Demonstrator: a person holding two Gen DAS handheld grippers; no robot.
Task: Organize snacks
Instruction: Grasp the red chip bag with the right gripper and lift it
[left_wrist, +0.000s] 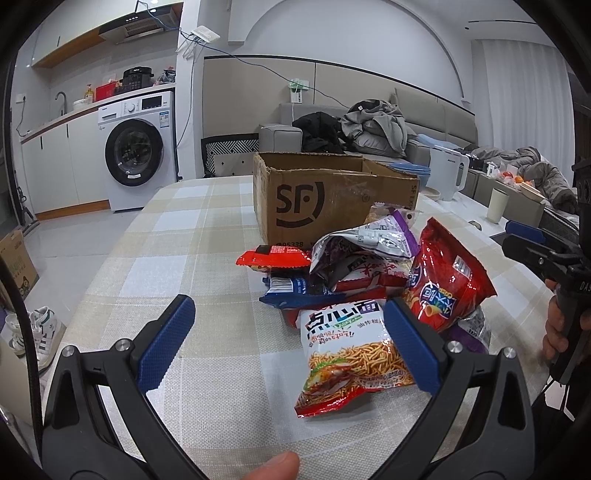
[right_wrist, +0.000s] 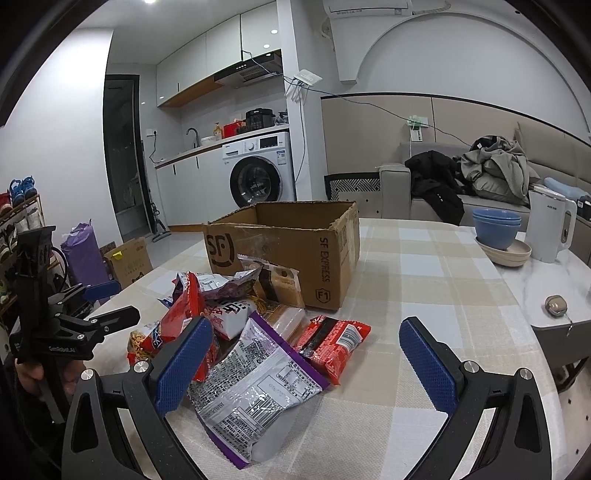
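Nearest the left wrist camera, the left gripper (left_wrist: 290, 332) hangs with its blue pads spread wide and nothing between them; a white-and-red noodle-snack bag (left_wrist: 354, 354) lies on the tablecloth (left_wrist: 166, 266) just by its right pad. That bag sits at the near end of a snack pile (left_wrist: 369, 273): a red chip bag (left_wrist: 445, 280), a crumpled purple-and-silver bag (left_wrist: 364, 243), a small red packet (left_wrist: 275, 257) and a blue one (left_wrist: 295, 290), heaped together. Behind the pile, touching it, stands an open cardboard box (left_wrist: 317, 199) near the middle of the table. The right gripper (right_wrist: 306, 352) is likewise spread and empty, poised over a silver-and-purple bag (right_wrist: 255, 384). Toward the table's far right corner stand blue bowls (right_wrist: 496, 229) and a white kettle (right_wrist: 548, 229).
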